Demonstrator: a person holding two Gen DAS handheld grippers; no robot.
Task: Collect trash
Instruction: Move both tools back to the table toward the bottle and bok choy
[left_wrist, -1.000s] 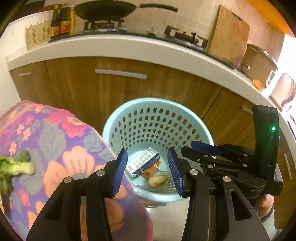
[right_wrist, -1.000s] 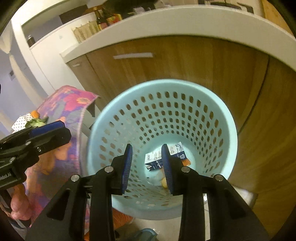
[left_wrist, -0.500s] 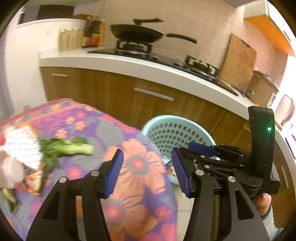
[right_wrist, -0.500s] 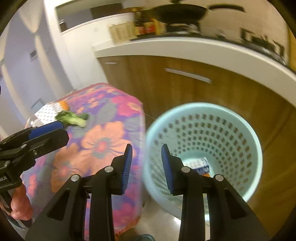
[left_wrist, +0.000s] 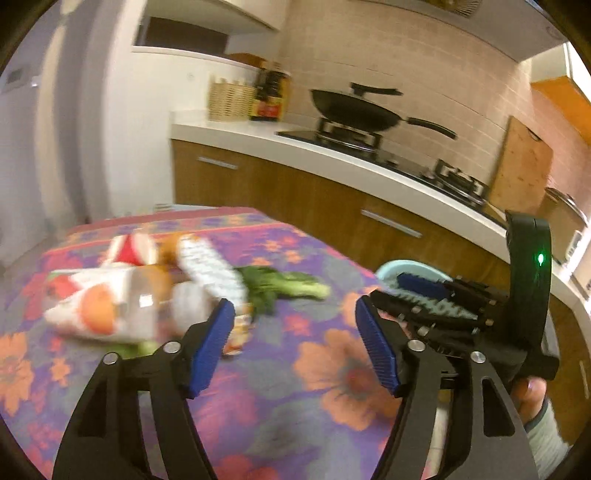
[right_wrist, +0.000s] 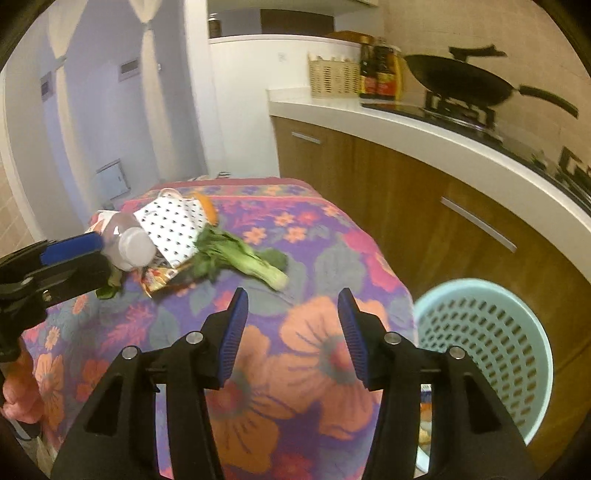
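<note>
Both tools are heading over the table (right_wrist: 317, 373), which carries a flowered cloth, toward the trash heaped at its far left corner. The left tool (left_wrist: 295, 343) is standing spread with nothing between its pads; its jaws have just been opening. The right tool (right_wrist: 291, 332) is likewise spread and empty, its jaws also just opening, and it is pointing down at bare cloth short of the heap.

The heap is holding a clear bottle (right_wrist: 127, 242) lying on its side, a dotted paper (right_wrist: 171, 229) resting partly over it, a crumpled wrapper (right_wrist: 159, 277) under the paper's near edge, and a leafy green (right_wrist: 240, 260) with its pale stalk end pointing toward the table's right edge. The items are touching or overlapping, and the left wrist view is blurring them. The bin (right_wrist: 484, 350) is standing on the floor just beside the table's right edge, near the cabinets, with some trash already lying in it.

For a clean pick, the green looks the easiest piece for the right tool: it is lying outermost, and closing across the firm stalk, not the leaves, should hold better. The bottle, nearest the left tool, is round and may roll, so it wants gripping squarely across its body, with the paper kept clear of the pads.
</note>
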